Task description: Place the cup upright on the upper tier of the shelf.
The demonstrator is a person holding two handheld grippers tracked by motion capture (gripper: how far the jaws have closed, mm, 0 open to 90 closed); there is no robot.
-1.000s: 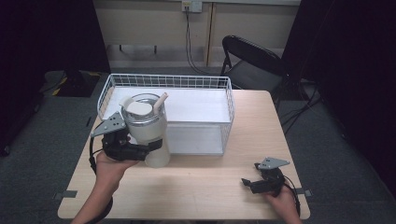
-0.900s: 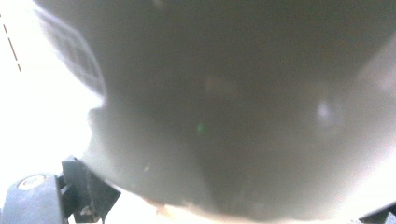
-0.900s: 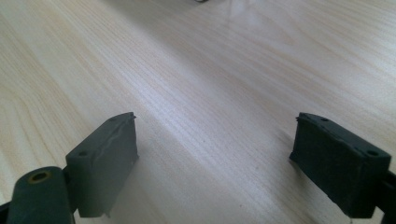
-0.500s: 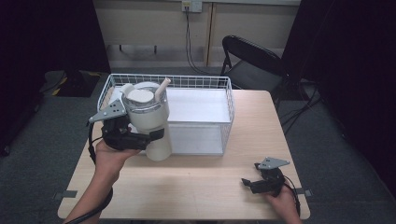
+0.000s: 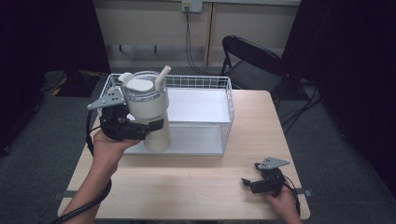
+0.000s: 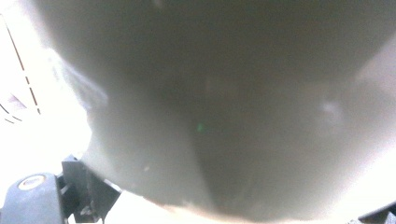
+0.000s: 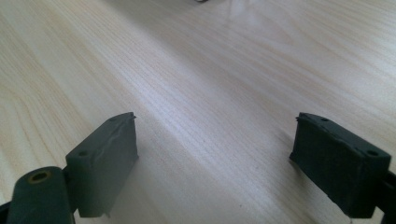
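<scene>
Left gripper pinches a tall off-white plastic tumbler with a clear lid and pale angled straw, jaws clamped around its body about mid-height. The tumbler is lifted clear of the table and upright, at the front left corner of the white wire basket; its base shows in front of the basket's front wall. In the left gripper view the tumbler's wall sits right against the lens, blurred grey.

Right gripper rests low on the near right part of the table, well apart from the tumbler and the basket; jaws spread wide, nothing between them, bare wood grain between the two black pads in the right gripper view.

The basket is rectangular, with a white liner on the floor, and sits at the far middle of the light wooden table. Nothing stands between the tumbler and the basket's open top.

Room: grey carpet floor, black folding chair behind the table's far right corner, beige wall with a socket and a black cable hanging down from it, dark curtains on both sides. No readable writing or labels anywhere.
</scene>
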